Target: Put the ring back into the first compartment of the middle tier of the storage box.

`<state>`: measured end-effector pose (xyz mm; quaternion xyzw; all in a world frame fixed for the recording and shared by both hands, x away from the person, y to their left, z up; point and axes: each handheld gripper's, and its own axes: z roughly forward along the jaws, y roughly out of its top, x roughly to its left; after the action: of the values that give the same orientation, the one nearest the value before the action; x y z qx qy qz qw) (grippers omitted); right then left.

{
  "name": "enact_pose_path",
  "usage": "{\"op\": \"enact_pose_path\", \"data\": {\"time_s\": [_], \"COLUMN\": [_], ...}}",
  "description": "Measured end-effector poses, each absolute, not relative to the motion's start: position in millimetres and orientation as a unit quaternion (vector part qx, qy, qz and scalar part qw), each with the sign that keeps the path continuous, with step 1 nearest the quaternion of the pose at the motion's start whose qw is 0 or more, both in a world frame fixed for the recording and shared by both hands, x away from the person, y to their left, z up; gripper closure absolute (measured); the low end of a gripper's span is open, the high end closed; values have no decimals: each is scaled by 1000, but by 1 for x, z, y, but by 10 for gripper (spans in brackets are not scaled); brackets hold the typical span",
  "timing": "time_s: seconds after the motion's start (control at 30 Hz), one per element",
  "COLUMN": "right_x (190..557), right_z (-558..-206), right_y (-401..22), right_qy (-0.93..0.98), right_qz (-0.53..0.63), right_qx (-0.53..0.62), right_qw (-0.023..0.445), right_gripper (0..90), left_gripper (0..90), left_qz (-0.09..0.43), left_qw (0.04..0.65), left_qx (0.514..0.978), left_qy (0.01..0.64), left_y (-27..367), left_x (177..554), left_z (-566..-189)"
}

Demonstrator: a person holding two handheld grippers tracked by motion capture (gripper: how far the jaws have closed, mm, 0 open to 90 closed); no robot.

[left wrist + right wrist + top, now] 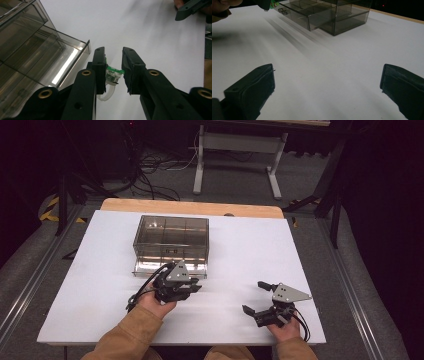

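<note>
The left tool (113, 71) is pinching a small green-and-white clip (112, 75) just beside the smoky box's open drawer (50, 67), apparently about to carry it over the rim and release, while the right tool (262, 297) is hanging spread and empty above the white surface (240, 250).

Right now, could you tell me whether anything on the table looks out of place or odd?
Little stands out. The smoky plastic drawer box has its bottom drawer pulled out, and the left claw grips a small green-and-white part beside it. The right claw is open above the white tabletop.
</note>
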<state>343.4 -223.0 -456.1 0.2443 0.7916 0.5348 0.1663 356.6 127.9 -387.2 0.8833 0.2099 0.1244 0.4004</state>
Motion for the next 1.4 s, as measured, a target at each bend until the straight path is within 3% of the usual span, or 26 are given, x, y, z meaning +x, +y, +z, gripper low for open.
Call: {"op": "enact_pose_path", "data": {"time_s": [1.4], "right_x": [343], "right_z": [-456], "right_y": [-223], "right_qy": [791], "right_qz": [535], "right_qx": [245], "right_qw": [166], "right_gripper": [0], "left_gripper": [739], "left_qz": [166], "left_qw": [389], "left_qx": [864], "left_qy": [272], "left_y": [183], "left_x": [378], "left_z": [-365]}}
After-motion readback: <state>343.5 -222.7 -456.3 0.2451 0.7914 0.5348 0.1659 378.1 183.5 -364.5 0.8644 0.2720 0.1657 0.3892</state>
